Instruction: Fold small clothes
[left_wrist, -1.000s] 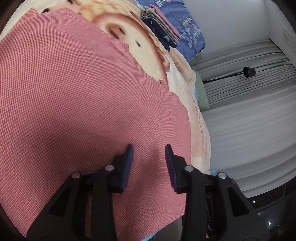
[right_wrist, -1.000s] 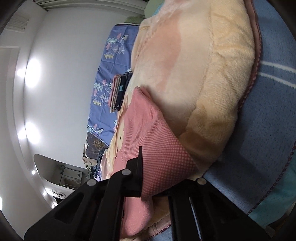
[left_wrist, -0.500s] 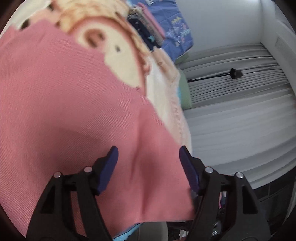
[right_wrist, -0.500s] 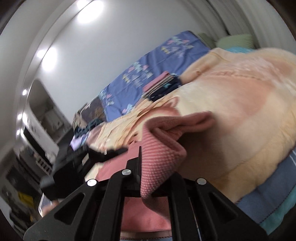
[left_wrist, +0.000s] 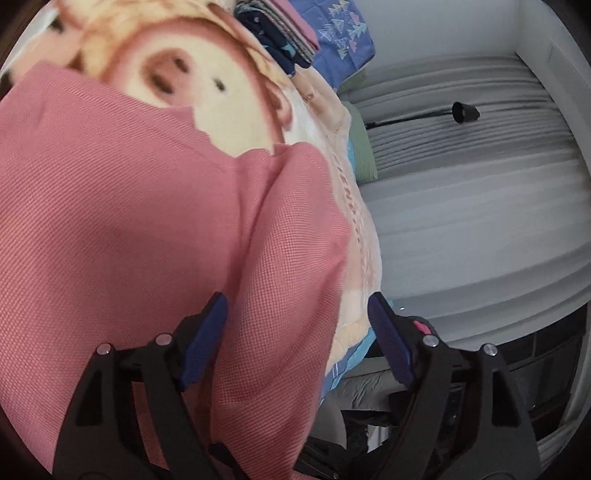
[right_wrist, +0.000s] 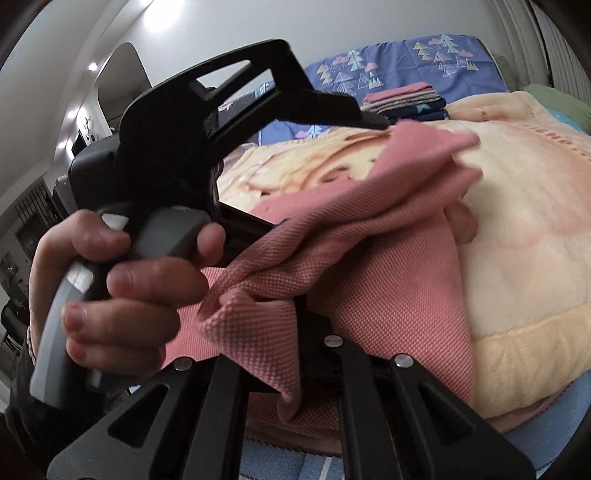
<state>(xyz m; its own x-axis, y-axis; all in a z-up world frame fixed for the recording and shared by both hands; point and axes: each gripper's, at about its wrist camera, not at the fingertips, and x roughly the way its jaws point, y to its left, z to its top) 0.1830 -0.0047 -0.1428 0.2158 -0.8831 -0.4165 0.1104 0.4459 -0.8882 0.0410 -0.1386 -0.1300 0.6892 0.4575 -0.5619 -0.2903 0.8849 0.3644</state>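
Pink garment (left_wrist: 129, 221) on the bed's pig blanket (left_wrist: 207, 85). Left gripper (left_wrist: 295, 325) fingers apart and opening, a cloth fold between them, unpinched. Right gripper (right_wrist: 291, 325) fingers clamped on a bunched garment corner; folded stack (right_wrist: 406, 98) far back.

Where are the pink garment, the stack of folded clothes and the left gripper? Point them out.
pink garment (left_wrist: 129, 221): left wrist view, flat middle.
stack of folded clothes (right_wrist: 406, 98): right wrist view, front edge.
left gripper (left_wrist: 297, 332): left wrist view, midway between fingertips.

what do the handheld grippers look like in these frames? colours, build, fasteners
Left gripper: black plastic fingers with triangular cutouts, silver round fasteners, dark blue pads. In the right wrist view its body is black with a grey curved handle marked by white patches. Right gripper: the same black cutout fingers and silver fasteners. No cables visible.
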